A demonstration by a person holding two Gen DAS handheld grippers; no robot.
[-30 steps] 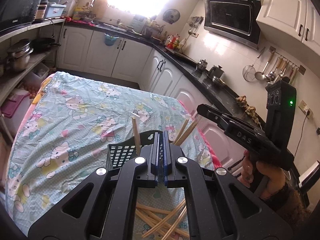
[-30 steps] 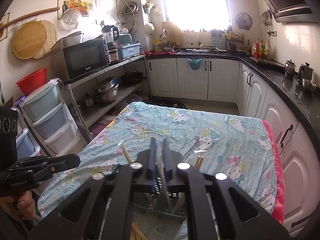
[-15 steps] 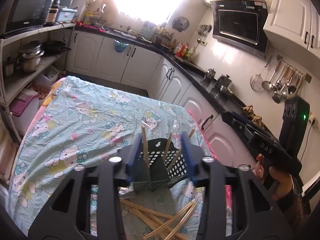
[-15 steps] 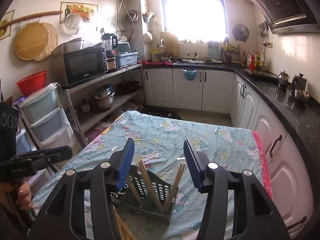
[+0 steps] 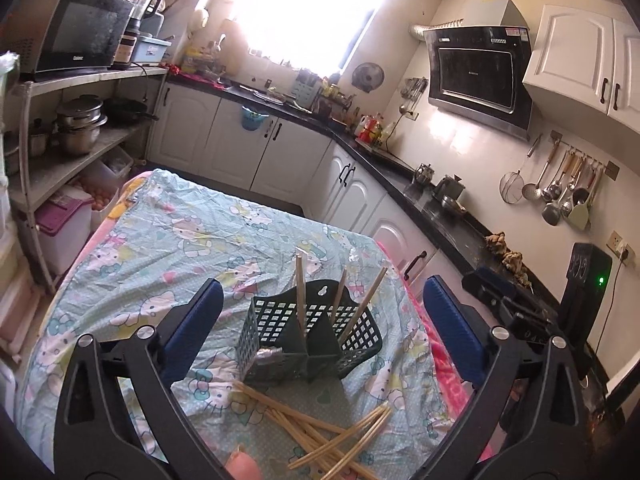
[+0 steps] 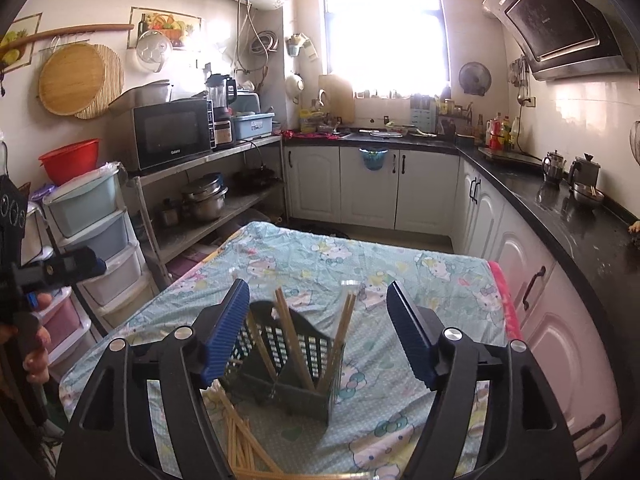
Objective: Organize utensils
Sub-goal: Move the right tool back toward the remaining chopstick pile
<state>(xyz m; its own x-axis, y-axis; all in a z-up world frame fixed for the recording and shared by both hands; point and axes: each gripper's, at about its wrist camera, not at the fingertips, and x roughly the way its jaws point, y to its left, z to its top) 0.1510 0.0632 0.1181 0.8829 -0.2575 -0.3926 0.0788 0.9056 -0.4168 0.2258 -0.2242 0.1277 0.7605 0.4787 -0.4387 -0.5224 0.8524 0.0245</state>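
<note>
Standing between deposits: both tools released, jaws just opened, nothing between the pads.
Left gripper (image 5: 318,330): spread wide, empty, framing the dark mesh utensil basket (image 5: 308,340).
Right gripper (image 6: 318,330): parted, empty, basket beyond its tips.
Basket: upright on the patterned tablecloth (image 5: 160,248), 3 chopsticks (image 5: 299,292) standing tilted in its compartments.
Loose chopsticks (image 5: 320,436): scattered heap on the cloth just in front of the basket.
Next, judged: lower onto the heap, pinch a stick, lift, drop into a compartment.
</note>
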